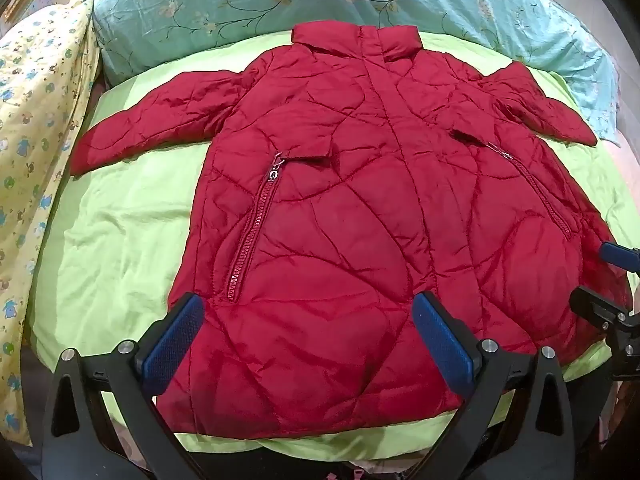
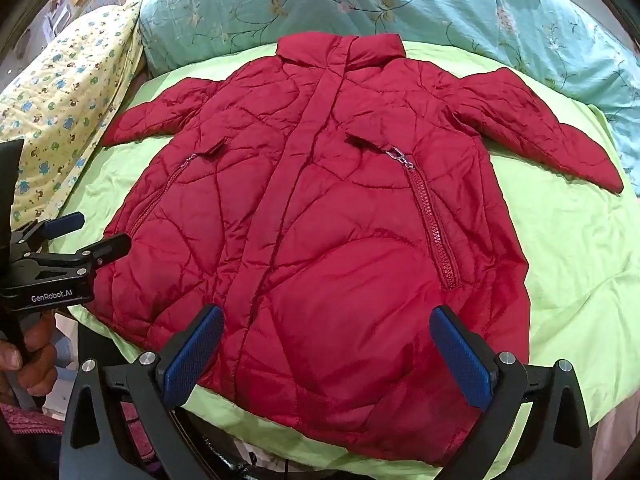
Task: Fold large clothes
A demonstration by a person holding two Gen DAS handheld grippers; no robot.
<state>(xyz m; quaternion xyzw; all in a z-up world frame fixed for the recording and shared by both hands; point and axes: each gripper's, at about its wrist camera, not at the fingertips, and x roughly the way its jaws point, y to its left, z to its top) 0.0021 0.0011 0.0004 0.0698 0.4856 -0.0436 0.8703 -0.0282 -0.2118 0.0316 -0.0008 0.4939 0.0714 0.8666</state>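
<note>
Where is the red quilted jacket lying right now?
In both wrist views the red quilted jacket lies flat, front up, on the lime-green sheet, collar toward the teal floral pillow.

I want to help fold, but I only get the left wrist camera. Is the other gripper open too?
Observer: Yes. The right gripper is wide open over the red jacket near its hem, with nothing pinched.
Operator: Who's holding my gripper?
Observer: A hand is wrapped around the handle of the left gripper, low at the left edge of the right wrist view.
Operator: Is anything written on it?
Observer: Yes, white lettering on its side reads GenRobot.AI.
</note>
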